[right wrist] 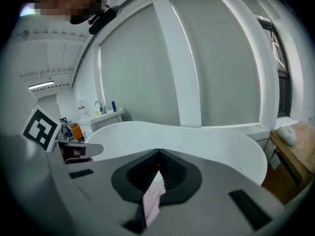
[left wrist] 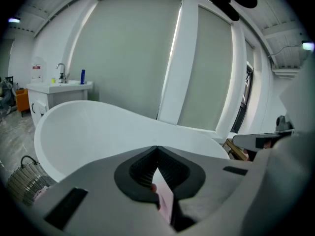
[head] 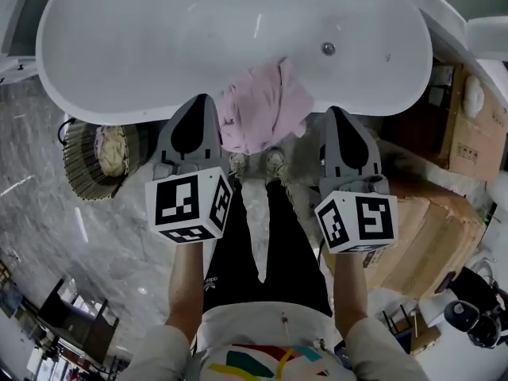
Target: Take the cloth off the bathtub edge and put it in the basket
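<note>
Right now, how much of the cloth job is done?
Nothing is done yet. The pink cloth hangs over the bathtub edge. In hand: the left tool and right tool are shut, one on each side of the cloth, not lifting it. Left to do: grab it and carry it to the basket on the floor.

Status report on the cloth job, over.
Left gripper, right gripper shut, empty. Pink cloth draped over bathtub edge between them. Wicker basket on floor, left; nothing in the way.
</note>
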